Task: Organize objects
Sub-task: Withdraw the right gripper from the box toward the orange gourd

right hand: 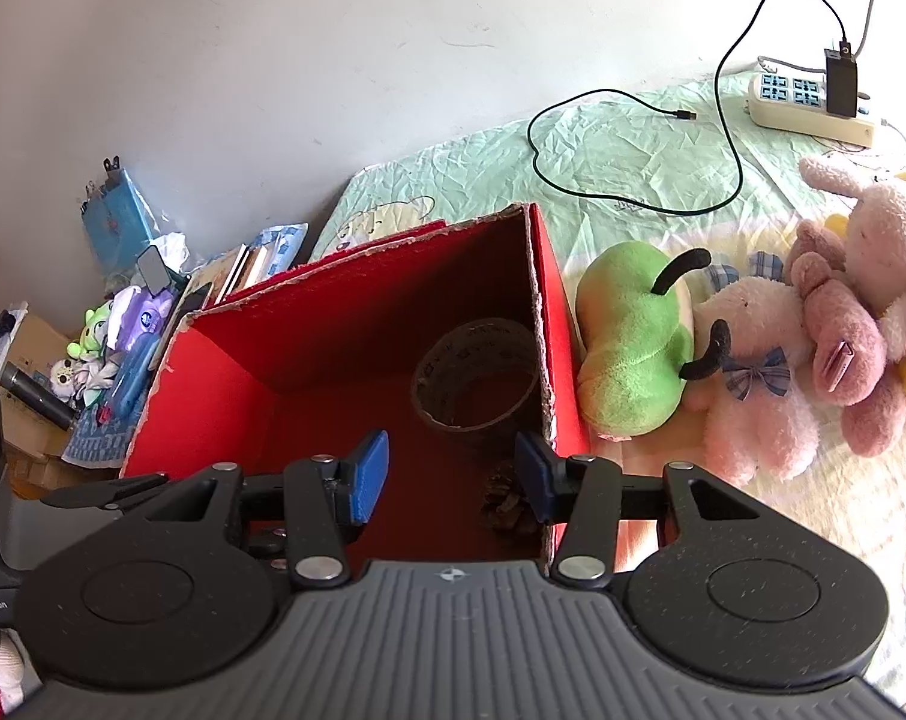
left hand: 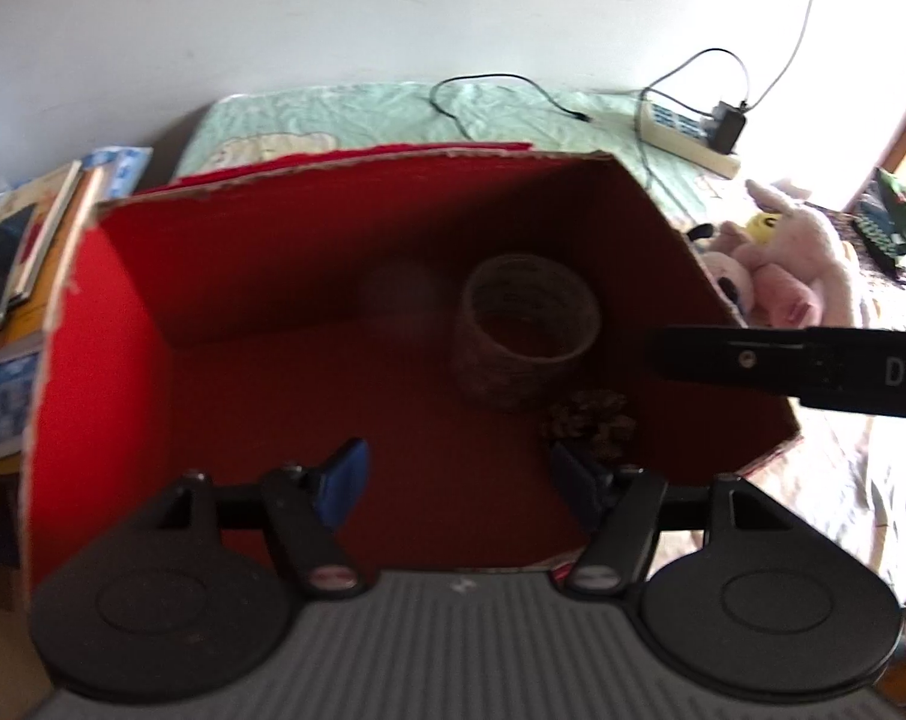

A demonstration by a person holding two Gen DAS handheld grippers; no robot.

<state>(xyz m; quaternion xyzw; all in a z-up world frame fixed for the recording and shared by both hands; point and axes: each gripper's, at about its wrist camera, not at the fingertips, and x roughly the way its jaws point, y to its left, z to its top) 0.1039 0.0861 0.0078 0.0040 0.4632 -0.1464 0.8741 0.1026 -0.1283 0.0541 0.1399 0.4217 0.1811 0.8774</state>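
A red cardboard box (left hand: 111, 324) stands open on the bed. Inside it, near the right wall, are a brown tape roll (left hand: 525, 324) and, in front of that, a pine cone (left hand: 591, 426). A dim, blurred round shape (left hand: 399, 294) by the back wall is unclear. My left gripper (left hand: 456, 480) hangs open over the box floor, its blue pads holding nothing. My right gripper (right hand: 451, 477) is open too, over the box's (right hand: 213, 354) right side, above the pine cone (right hand: 507, 504) and in front of the tape roll (right hand: 477, 384). Its right fingertip (right hand: 534, 477) is close to the right wall.
A green plush (right hand: 633, 354) lies against the box's right wall, with pink plush toys (right hand: 837, 330) beyond. A power strip (right hand: 807, 102) and a black cable (right hand: 621, 192) lie on the green sheet behind. Books (left hand: 21, 252) and clutter sit left of the box.
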